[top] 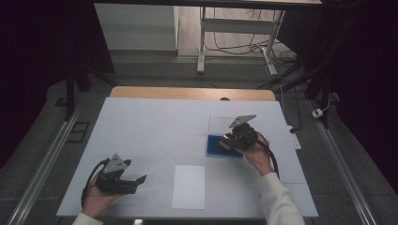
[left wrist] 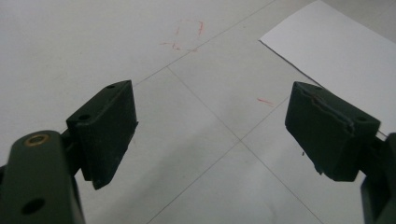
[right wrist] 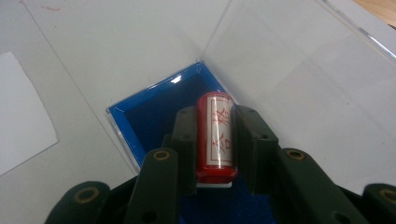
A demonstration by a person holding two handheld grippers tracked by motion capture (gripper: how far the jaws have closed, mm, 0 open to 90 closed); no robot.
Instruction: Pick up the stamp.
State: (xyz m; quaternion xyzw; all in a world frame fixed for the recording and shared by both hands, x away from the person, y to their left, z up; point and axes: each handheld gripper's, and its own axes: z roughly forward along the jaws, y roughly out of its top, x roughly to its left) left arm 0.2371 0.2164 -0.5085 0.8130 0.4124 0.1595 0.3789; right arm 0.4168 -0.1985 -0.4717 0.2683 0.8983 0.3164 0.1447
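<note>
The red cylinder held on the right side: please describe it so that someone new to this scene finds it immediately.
Start at the white table, then find the blue-lined box with the open clear lid on its right half. Above it, the right hand-held gripper clamps the small red cylinder, the only red object, with a white label of red characters.

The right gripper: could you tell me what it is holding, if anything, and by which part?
The right gripper holds a red seal stamp by its long sides, carved face up, over the open blue case.
</note>
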